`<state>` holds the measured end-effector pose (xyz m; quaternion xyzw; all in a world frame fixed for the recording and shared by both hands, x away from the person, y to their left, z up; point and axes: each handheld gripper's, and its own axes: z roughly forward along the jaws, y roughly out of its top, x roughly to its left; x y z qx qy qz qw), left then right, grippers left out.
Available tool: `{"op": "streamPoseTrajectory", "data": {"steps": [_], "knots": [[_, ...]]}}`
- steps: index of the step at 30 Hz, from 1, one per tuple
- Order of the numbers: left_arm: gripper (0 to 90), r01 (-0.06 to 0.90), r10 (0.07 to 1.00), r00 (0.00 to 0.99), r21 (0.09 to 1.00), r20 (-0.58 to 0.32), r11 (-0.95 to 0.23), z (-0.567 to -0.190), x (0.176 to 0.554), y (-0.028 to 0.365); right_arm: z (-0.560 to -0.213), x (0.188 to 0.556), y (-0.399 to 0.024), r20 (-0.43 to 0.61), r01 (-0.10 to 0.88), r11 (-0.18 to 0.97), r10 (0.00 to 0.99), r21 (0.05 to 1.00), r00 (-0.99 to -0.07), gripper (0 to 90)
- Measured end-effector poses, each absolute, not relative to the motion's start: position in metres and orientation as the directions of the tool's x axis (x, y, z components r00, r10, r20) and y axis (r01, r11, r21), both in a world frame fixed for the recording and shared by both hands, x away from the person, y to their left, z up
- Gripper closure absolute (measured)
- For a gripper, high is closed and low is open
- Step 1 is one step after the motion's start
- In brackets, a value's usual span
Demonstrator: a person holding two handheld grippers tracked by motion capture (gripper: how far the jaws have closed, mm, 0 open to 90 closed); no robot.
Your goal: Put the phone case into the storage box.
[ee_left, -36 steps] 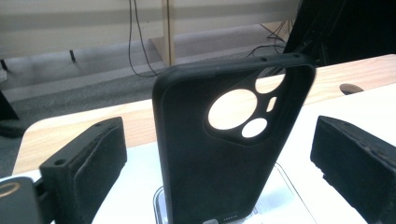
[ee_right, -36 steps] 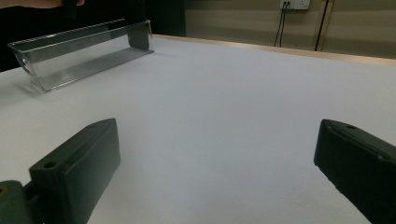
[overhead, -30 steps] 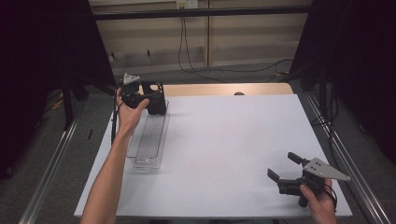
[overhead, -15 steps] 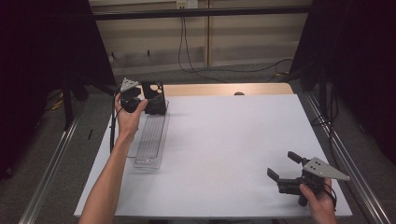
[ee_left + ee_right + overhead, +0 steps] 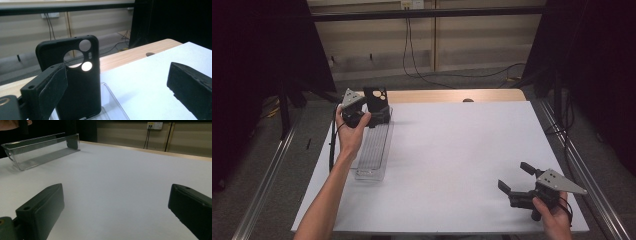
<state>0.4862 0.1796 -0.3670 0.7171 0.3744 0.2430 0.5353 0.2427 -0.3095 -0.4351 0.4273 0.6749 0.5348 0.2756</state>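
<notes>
Little is shifting since the earlier frames: left gripper [image 5: 371, 116] is easing back a touch at the far end of the long clear plastic tray [image 5: 373, 149], jaws spread wide, gripping nothing. Black rubbery phone case [image 5: 75, 80] is standing upright in the tray, one jaw just beside it; likely just released. Right gripper [image 5: 516, 179] is idling wide open, empty, near the front right corner of the white table [image 5: 462, 150].

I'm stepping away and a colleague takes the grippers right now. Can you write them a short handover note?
Left gripper: open, at the table's far left, its jaws either side of the black phone case, not closed on it.
Right gripper: open, holding nothing, low over the white table at its near right.
The case stands upright at the far end of the clear tray.
Done: case in tray. Left: cannot tell.
</notes>
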Motion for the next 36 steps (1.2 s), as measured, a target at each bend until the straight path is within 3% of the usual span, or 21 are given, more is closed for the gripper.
{"op": "streamPoseTrajectory", "data": {"steps": [13,36], "knots": [[3.3,0.218,0.763,0.646,0.967,-0.041,-0.132,-0.367,0.457,0.181,-0.433,0.241,-0.311,0.082,0.273,0.057,0.879,0.96,-0.471,0.0],[3.9,0.222,0.758,0.645,0.972,-0.091,-0.072,-0.369,0.415,0.203,-0.433,0.24,-0.311,0.08,0.273,0.057,0.881,0.96,-0.466,0.0]]}}
